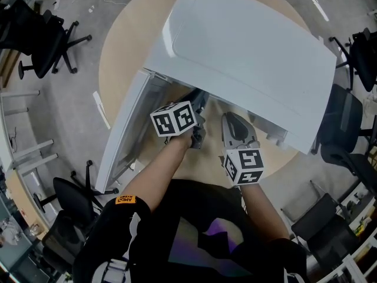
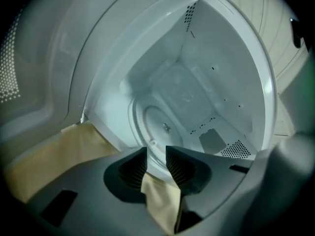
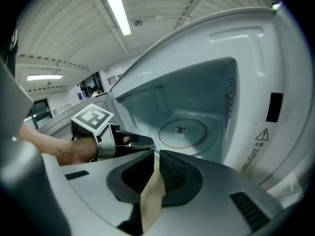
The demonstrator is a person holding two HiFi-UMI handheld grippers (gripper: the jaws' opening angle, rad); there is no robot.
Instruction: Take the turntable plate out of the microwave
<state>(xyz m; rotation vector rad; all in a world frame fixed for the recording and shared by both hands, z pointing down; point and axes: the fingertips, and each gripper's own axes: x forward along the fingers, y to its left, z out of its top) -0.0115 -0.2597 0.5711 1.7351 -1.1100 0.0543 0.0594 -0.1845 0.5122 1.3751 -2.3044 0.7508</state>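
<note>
The microwave [image 1: 247, 46] sits on the round counter [image 1: 121, 52], with its door [image 1: 123, 134] swung open at the left. My left hand-held gripper [image 2: 156, 155] points down into the mouth of the cavity. Its jaws stand apart with a clear gap. Nothing is between them and the pads touch nothing. The turntable plate [image 2: 158, 126] lies flat on the cavity floor, just beyond the tips of the left jaws. My right hand-held gripper [image 3: 156, 156] is beside the left one at the front of the opening, also angled down. Its jaws are separated by a narrow gap only, and it holds nothing. In the right gripper view, the plate lies ahead, apart from both hand-held grippers.
</note>
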